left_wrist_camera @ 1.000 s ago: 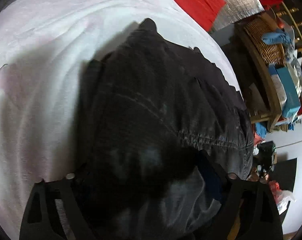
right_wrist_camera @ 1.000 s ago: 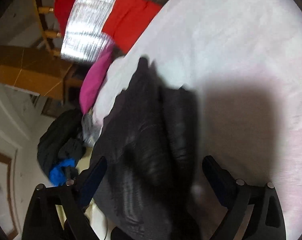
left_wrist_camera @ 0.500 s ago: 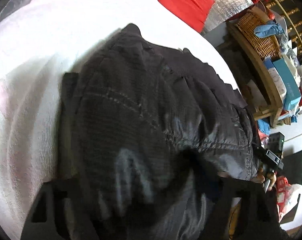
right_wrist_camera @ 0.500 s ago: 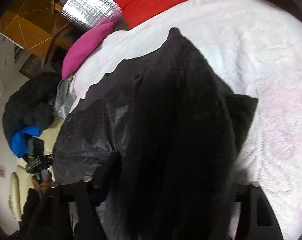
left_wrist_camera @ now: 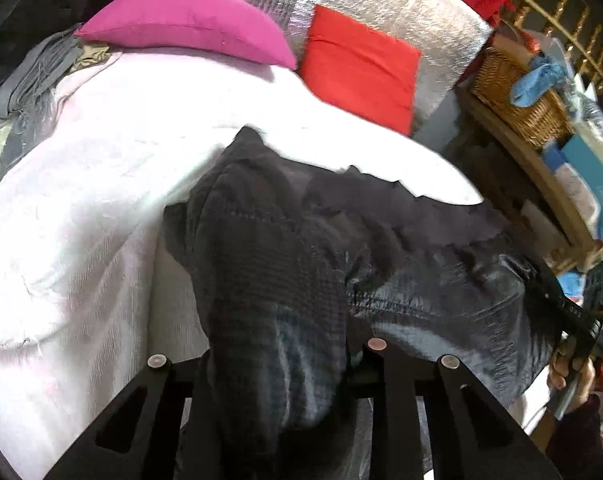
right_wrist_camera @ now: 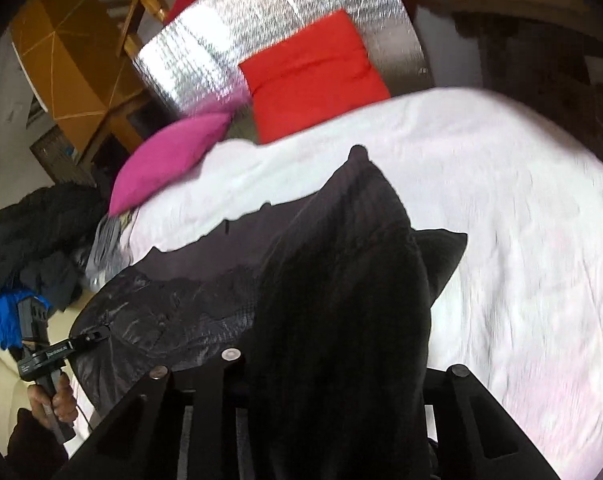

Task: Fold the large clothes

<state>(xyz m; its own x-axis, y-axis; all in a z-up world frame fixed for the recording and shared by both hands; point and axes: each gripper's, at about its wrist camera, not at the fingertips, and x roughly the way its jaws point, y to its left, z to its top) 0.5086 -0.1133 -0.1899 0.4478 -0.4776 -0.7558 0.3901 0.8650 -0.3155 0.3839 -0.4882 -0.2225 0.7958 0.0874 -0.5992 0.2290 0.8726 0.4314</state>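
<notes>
A large dark quilted jacket (left_wrist_camera: 269, 264) lies on a white bedspread (left_wrist_camera: 81, 216), its near edge lifted. My left gripper (left_wrist_camera: 269, 376) is shut on a bunched fold of it, which fills the jaws. In the right wrist view the same jacket (right_wrist_camera: 341, 280) rises in a dark fold between the jaws of my right gripper (right_wrist_camera: 333, 376), shut on it above the bedspread (right_wrist_camera: 521, 240). Each gripper shows in the other's view: the right one (left_wrist_camera: 573, 312) at the jacket's right edge, the left one (right_wrist_camera: 49, 356) at its left edge.
A pink cushion (left_wrist_camera: 189, 24) and a red cushion (left_wrist_camera: 361, 68) lean on a silver padded headboard (left_wrist_camera: 381, 4) at the far end. A wooden shelf with a wicker basket (left_wrist_camera: 517, 96) stands to the right. A dark clothes pile (right_wrist_camera: 33, 240) lies left of the bed.
Both grippers have closed on the jacket's near edge and lifted and pulled back. The cushions and headboard have come into view. The jacket's near part now hangs bunched from the jaws.
</notes>
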